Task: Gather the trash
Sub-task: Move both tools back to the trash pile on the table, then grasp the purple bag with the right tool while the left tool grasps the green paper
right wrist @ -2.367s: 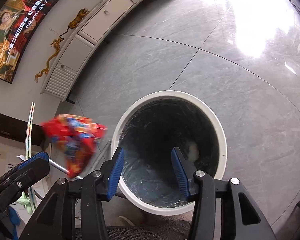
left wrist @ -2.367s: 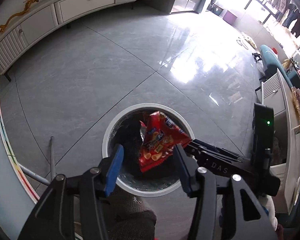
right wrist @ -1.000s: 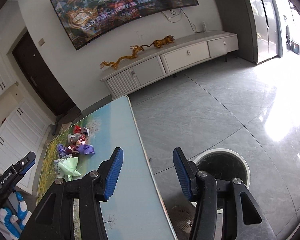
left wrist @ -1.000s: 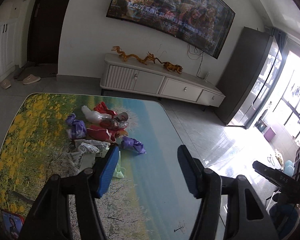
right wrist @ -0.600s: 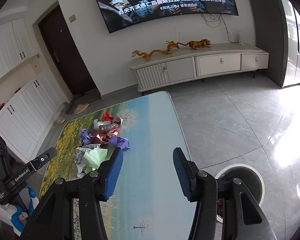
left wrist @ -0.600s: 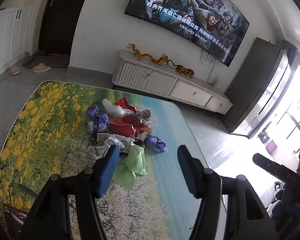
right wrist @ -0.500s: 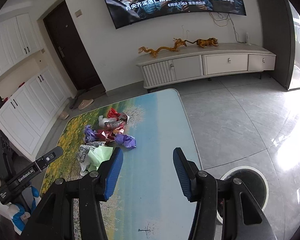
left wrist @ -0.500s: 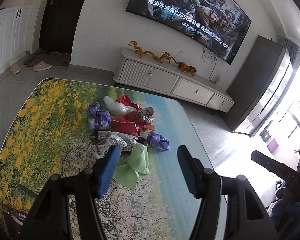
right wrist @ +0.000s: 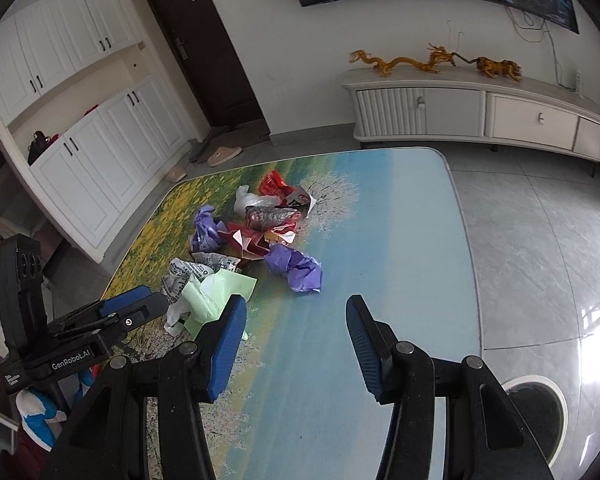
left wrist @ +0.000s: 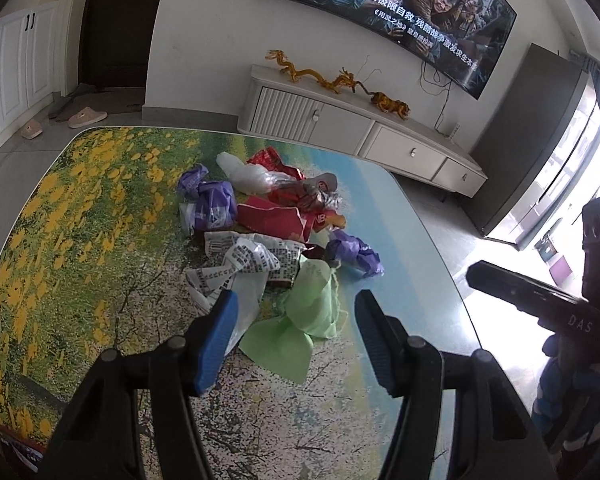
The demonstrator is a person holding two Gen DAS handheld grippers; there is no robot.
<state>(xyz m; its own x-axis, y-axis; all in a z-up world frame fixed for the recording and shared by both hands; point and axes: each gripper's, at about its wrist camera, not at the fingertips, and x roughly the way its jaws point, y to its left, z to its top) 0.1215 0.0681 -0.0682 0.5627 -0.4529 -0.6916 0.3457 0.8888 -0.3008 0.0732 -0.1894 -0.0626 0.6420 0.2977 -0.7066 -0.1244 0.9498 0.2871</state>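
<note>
A heap of trash lies on a table (left wrist: 80, 240) with a flower-and-sky print: a light green wrapper (left wrist: 304, 312), a white printed wrapper (left wrist: 244, 264), purple wrappers (left wrist: 356, 254), a red packet (left wrist: 276, 220) and a clear bag (left wrist: 248, 174). My left gripper (left wrist: 296, 308) is open and empty, just above the green wrapper. My right gripper (right wrist: 296, 320) is open and empty, above the table a little short of the crumpled purple wrapper (right wrist: 296, 266). The white-rimmed bin (right wrist: 540, 404) stands on the floor at the right of the table.
A white TV cabinet (left wrist: 360, 132) with gold dragon figures stands under a wall TV (left wrist: 400, 4). White cupboards (right wrist: 80, 128) and a dark door (right wrist: 204, 48) are at the left. Slippers (left wrist: 86, 116) lie on the grey floor. The right gripper's body (left wrist: 540, 304) is at the table's right edge.
Both grippers swung up from the bin, where a red snack bag dropped in, back over the table. Since half a second ago they have moved closer to the trash heap, still open.
</note>
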